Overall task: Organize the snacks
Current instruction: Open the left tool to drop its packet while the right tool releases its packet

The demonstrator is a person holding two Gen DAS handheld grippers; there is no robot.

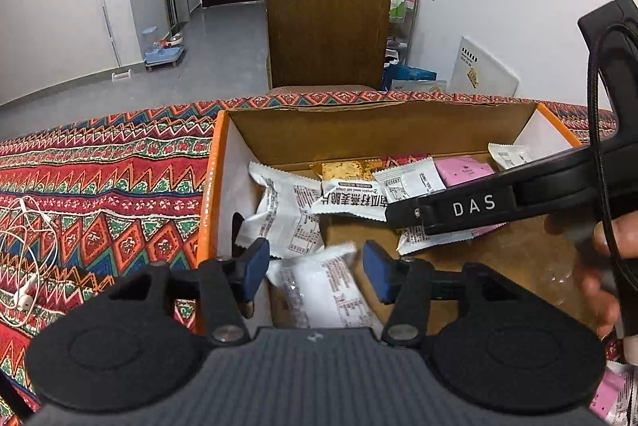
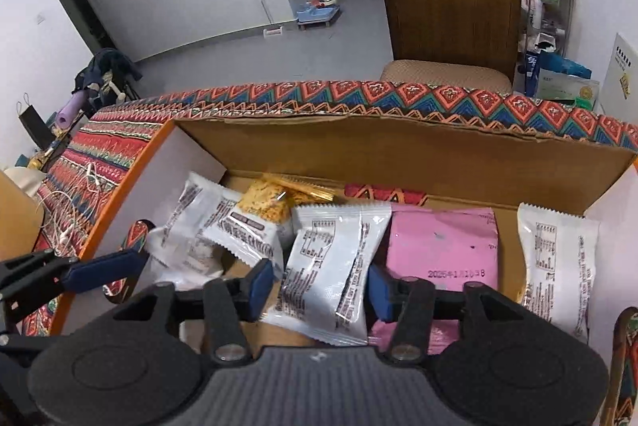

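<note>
Inside the cardboard box (image 2: 398,155), which sat on a table covered with a patterned cloth (image 1: 99,179), lay a loose heap of snack packets. Toward the box's left wall were several white packets (image 2: 199,218), with a gold-and-white crisp packet (image 2: 259,218) propped against them. To the right of those lay a pink packet (image 2: 442,246) flat on the floor of the box, and a further white packet (image 2: 558,258) rested near the right wall.

The left gripper (image 1: 315,268) hovered over the near left corner of the box, its blue pads parted to a middling width. A blurred white packet (image 1: 323,286) lay below and between them, yet the pads did not press on it. The right gripper (image 2: 321,290) pointed down into the middle of the box, its jaws likewise half spread, with a silvery-white packet (image 2: 331,266) lying in the gap, not clamped. In the left wrist view the right gripper's black body crossed the box from the right, a hand (image 1: 606,274) wrapped round its handle. White earphones (image 1: 28,266) lay coiled on the cloth left of the box, and a wooden chair (image 1: 327,15) stood behind the table.
</note>
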